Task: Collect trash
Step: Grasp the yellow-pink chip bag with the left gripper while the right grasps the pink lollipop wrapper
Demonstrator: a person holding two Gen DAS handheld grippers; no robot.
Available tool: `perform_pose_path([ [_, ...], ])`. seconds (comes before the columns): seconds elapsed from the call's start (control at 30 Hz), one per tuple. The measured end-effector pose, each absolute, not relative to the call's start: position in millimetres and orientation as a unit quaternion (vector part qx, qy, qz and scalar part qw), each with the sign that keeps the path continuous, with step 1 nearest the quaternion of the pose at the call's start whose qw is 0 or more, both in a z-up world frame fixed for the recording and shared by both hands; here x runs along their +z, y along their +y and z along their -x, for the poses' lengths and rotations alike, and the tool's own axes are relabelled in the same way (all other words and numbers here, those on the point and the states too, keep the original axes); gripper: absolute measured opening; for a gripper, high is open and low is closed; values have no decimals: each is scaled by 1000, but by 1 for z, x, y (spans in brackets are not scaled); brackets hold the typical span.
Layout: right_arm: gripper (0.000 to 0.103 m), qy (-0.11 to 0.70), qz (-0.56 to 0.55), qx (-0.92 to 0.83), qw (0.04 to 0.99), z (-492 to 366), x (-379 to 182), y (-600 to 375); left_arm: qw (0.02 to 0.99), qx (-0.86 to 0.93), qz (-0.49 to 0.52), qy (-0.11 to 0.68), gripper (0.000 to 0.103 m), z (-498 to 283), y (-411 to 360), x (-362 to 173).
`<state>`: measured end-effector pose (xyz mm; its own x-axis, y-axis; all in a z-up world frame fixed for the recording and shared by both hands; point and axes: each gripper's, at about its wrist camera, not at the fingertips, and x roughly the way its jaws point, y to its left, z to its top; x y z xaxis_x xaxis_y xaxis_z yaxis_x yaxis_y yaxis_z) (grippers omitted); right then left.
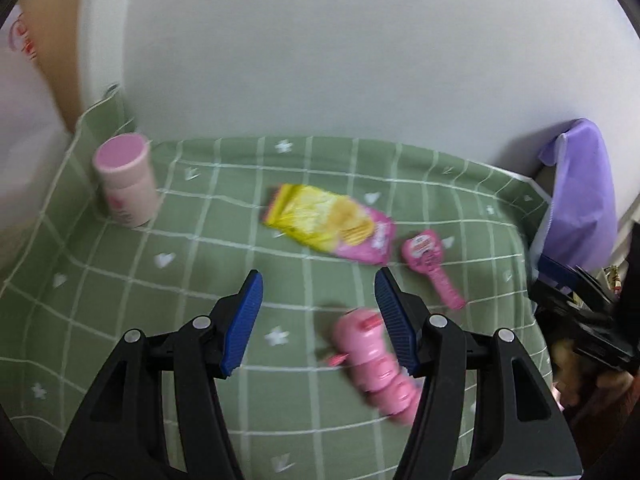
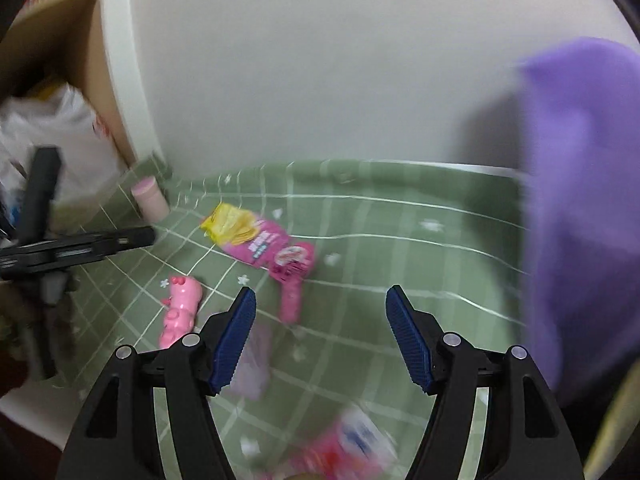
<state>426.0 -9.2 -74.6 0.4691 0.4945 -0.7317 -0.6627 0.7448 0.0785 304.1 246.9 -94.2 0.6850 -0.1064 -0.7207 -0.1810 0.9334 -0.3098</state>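
Ahead of the left gripper (image 1: 319, 289), jaws released and empty: chip packet (image 1: 330, 222). Pink pig toy (image 1: 374, 360) by its right jaw. Right gripper (image 2: 321, 303) jaws also released, empty.

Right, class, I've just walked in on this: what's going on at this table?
A person holds a gripper in each hand over a green checked tablecloth to collect trash. Both the left gripper and the right gripper are open and hold nothing. Lying on the cloth are a yellow-and-pink snack bag, a pink paddle-shaped packet and a pink pig toy; a pink cylinder stands at the back. A purple bag hangs on the right.
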Motion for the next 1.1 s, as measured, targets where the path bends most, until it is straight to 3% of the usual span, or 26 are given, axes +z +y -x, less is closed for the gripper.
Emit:
perform_pose_path([
  [0.23,63,437,187,351,807,-457,-133,60,900,33,172,399,55,-298,273,-97],
  [0.3,48,460,177,345,799,-467,-139,60,902,24,168,397,55,-306,276,-97],
  [0.37,23,480,149,349,791,-475,-138,55,905,12,152,396,55,-318,275,-98],
  [0.4,18,482,141,348,792,-476,-136,53,906,2,145,397,55,-327,273,-99],
  [0.83,18,430,90,296,848,-446,-58,-62,889,-42,115,441,55,-444,271,-135],
  [1.1,18,438,58,274,854,-428,-60,-106,845,-142,149,493,55,-411,246,-140],
])
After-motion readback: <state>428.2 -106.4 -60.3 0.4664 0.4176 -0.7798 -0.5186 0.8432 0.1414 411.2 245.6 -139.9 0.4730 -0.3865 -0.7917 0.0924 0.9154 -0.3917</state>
